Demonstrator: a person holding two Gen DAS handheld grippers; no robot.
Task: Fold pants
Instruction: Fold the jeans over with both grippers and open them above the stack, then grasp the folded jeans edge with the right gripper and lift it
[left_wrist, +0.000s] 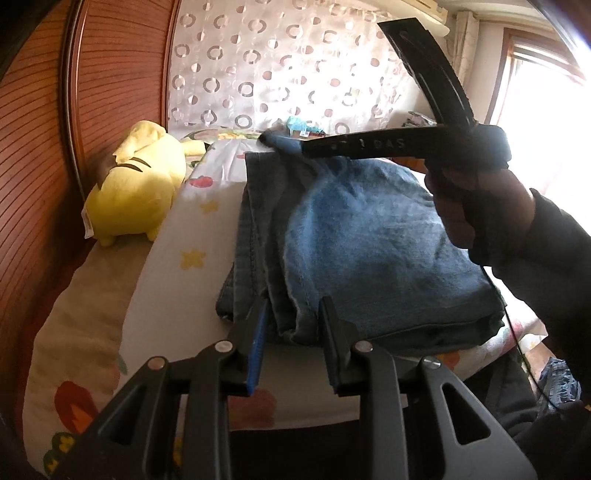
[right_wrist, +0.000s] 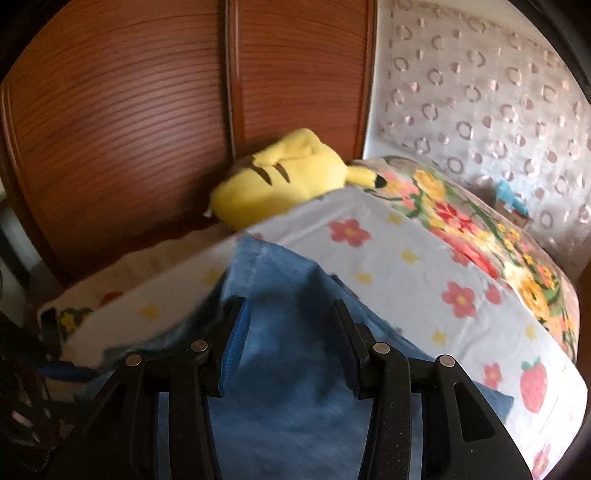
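Blue denim pants (left_wrist: 362, 251) lie folded in a thick stack on a flower-print sheet (left_wrist: 192, 221). My left gripper (left_wrist: 293, 306) is open, its fingers on either side of the stack's near left corner. My right gripper (left_wrist: 280, 142) shows in the left wrist view above the far edge of the pants, held by a hand in a dark sleeve. In the right wrist view the right gripper (right_wrist: 288, 306) is open over the denim (right_wrist: 291, 369), which fills the space under and between its fingers.
A yellow plush toy (left_wrist: 136, 192) lies at the far left against a wooden slatted wall (left_wrist: 37, 147). A floral blanket (right_wrist: 480, 229) lies beyond the sheet. A patterned curtain (left_wrist: 277, 62) hangs behind the bed. A bright window (left_wrist: 543, 85) is at the right.
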